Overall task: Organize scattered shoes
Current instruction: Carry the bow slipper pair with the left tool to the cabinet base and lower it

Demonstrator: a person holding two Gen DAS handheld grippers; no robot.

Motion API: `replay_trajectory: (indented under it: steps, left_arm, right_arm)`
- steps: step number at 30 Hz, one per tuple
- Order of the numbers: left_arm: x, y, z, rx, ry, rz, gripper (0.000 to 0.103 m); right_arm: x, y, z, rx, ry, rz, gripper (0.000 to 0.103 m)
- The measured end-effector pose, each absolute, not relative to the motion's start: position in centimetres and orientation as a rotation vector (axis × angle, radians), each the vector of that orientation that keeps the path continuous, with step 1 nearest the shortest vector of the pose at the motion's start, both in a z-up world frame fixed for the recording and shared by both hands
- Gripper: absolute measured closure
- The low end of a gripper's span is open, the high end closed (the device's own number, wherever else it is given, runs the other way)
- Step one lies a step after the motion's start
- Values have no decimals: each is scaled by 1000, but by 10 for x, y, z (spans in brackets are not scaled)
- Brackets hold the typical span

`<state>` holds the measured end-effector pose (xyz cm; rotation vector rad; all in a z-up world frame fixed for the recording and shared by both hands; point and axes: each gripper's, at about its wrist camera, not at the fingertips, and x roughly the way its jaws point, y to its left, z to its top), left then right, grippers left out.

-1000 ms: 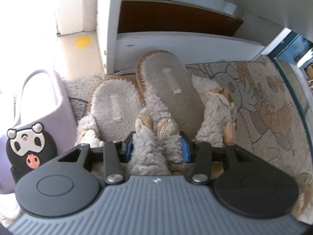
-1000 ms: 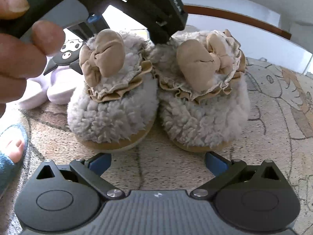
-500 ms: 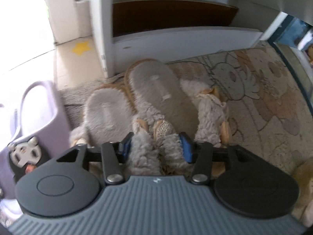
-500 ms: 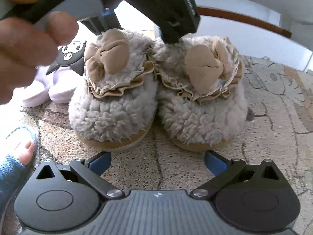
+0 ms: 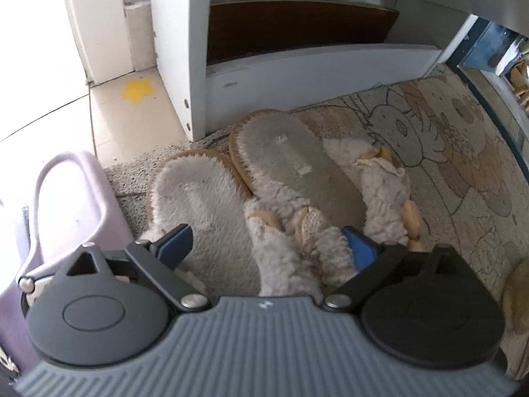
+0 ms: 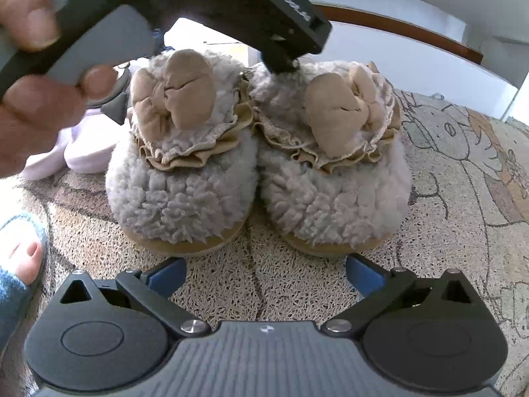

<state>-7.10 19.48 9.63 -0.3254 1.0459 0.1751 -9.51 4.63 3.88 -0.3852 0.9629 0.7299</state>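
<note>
Opening at this moment, the jaws of the left gripper [image 5: 266,243] now stand wide, where a second ago they pinched the fleece cuffs of the two slippers together. The cuffs are between the blue pads but neither pad presses on them, so the pair reads as released. By my reading this ends the placing step: both fluffy slippers [image 6: 258,165] sit sole-down on the patterned mat [image 6: 463,205], touching along their inner sides, toes level.

From the right wrist view, the right gripper [image 6: 264,273] hovers low over bare mat at 6 o'clock with its jaws spread and nothing between them. Just beyond, the left slipper [image 6: 182,178] lies at 11 o'clock and the right slipper [image 6: 334,172] at 1 o'clock, each topped with a tan bow. A hand [image 6: 36,99] at 10 o'clock holds the other tool above them, and a bare toe in a blue sandal [image 6: 20,258] shows at 8 o'clock.

Farther off, a lilac slipper [image 5: 76,205] rests at 9 o'clock in the left wrist view, beside the pair but not lined up with it; it looks like the next candidate for tidying. Beyond the heels, at 12 o'clock, stands the white shoe rack [image 5: 297,66], its low shelf showing no shoes, with a yellow star sticker [image 5: 138,90] on the floor tiles to its left.
</note>
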Motion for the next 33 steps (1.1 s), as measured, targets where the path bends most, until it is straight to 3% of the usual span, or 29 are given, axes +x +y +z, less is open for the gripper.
replay_trajectory:
  steps: [15, 33]
  left_arm:
    - [-71, 203, 99, -337, 1036, 233, 0]
    - [-79, 217, 111, -400, 1069, 230, 0]
  right_arm:
    - [-85, 64, 35, -341, 984, 709, 0]
    - [-105, 19, 51, -213, 980, 658, 1]
